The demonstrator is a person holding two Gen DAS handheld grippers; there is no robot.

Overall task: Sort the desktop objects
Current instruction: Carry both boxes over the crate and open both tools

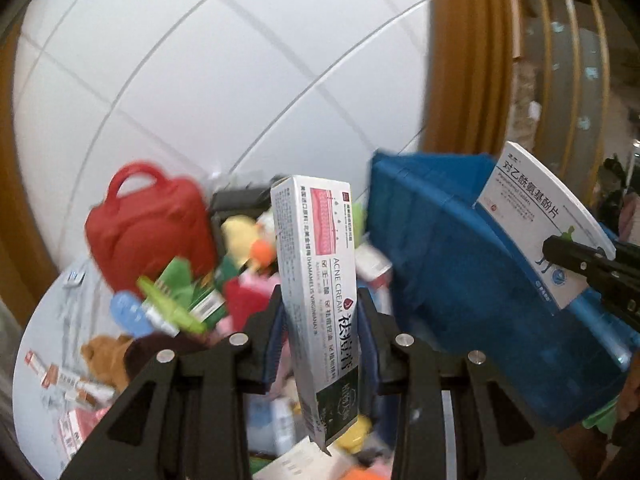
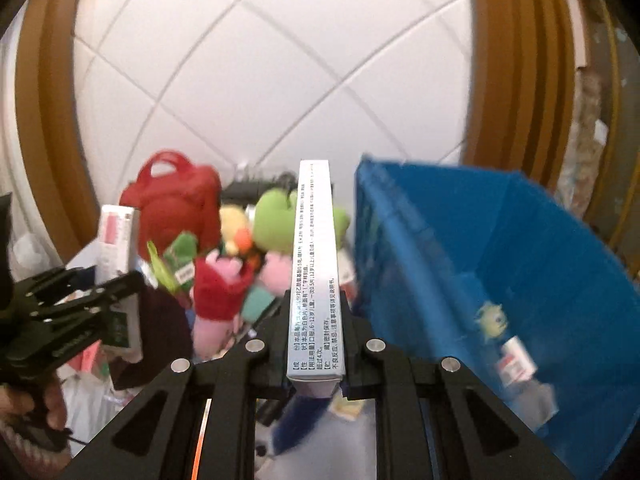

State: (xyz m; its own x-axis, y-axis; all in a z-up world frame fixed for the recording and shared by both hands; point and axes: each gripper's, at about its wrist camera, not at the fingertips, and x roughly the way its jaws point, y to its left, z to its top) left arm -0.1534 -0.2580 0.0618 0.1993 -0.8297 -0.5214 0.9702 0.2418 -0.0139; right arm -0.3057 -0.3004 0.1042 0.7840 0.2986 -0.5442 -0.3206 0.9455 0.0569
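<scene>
My left gripper (image 1: 320,312) is shut on a tall white acne cream box (image 1: 316,280) and holds it upright above the clutter; it also shows in the right wrist view (image 2: 114,248). My right gripper (image 2: 314,308) is shut on a flat white tablet box (image 2: 314,264), seen edge-on. In the left wrist view that tablet box (image 1: 536,232) hangs over the near rim of the blue bin (image 1: 460,256). The blue bin (image 2: 500,240) stands to the right of both grippers.
A red bag (image 1: 148,224) stands at the back left. Plush toys (image 2: 276,220), small boxes (image 1: 64,384) and packets crowd the table left of the bin. Inside the bin lie a green one-eyed toy (image 2: 492,318) and a small box (image 2: 516,364). A white tiled wall is behind.
</scene>
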